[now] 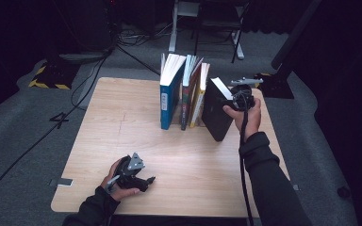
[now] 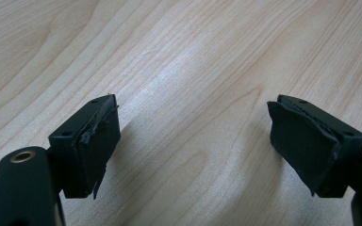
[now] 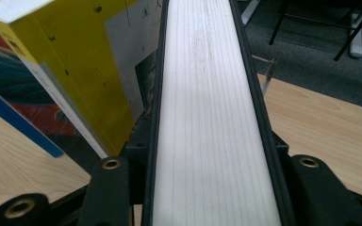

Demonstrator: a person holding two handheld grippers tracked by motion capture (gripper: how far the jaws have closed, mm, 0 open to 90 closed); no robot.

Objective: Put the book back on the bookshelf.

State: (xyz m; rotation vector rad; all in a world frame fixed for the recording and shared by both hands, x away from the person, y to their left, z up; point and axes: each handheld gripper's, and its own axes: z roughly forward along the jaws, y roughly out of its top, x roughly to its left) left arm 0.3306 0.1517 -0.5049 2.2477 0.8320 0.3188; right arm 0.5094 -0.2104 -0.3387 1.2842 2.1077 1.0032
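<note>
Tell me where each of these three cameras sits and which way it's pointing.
High view: above the person's side, looking forward and down on the table; both forearms show.
Left gripper view: on the left gripper, facing bare tabletop; open jaws show.
Right gripper view: on the right gripper, looking along the black book.
Shared: high and right gripper views both show the black book and yellow book.
</note>
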